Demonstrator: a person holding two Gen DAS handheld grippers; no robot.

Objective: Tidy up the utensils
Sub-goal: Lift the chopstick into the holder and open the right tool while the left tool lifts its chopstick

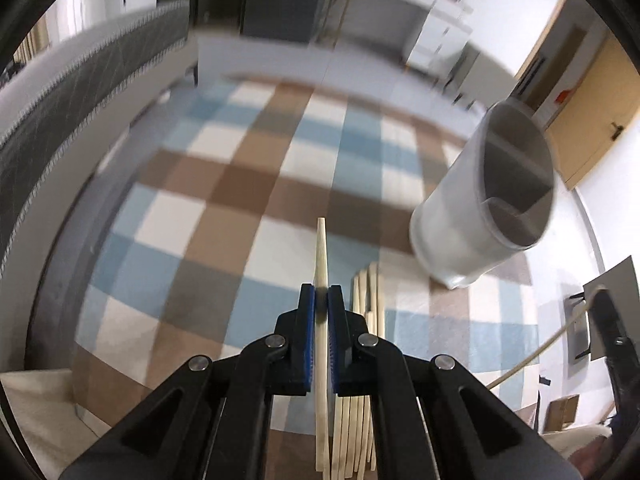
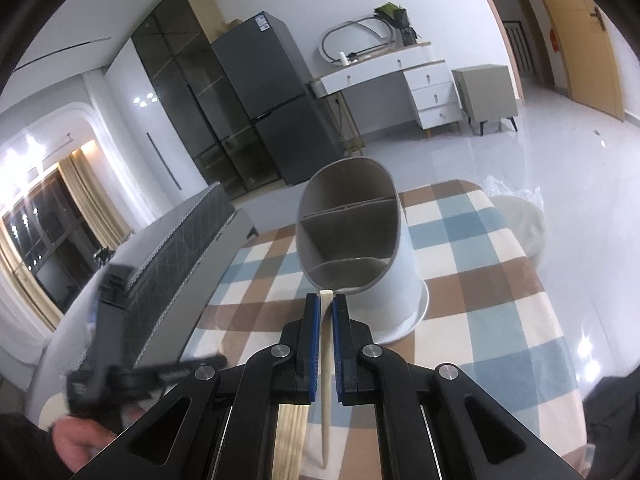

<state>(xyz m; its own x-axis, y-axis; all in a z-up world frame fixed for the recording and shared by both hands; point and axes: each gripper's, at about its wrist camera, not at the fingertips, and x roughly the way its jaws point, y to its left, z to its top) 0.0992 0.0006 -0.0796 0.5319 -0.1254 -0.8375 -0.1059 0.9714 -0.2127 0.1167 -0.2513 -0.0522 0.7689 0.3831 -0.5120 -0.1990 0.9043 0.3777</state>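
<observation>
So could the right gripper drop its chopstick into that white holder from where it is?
Probably yes. The right gripper grips a chopstick, and the holder sits just ahead, its open, empty compartments facing it with nothing between.

The counter (image 2: 500, 280) is covered by a checked cloth (image 1: 224, 184) in blue, brown and white squares. On the cloth stands a white utensil holder (image 2: 404, 276), its inside split by dividers into compartments. A bundle of pale wooden chopsticks (image 1: 370, 300) lies flat on the cloth near the holder, apart from it.
</observation>
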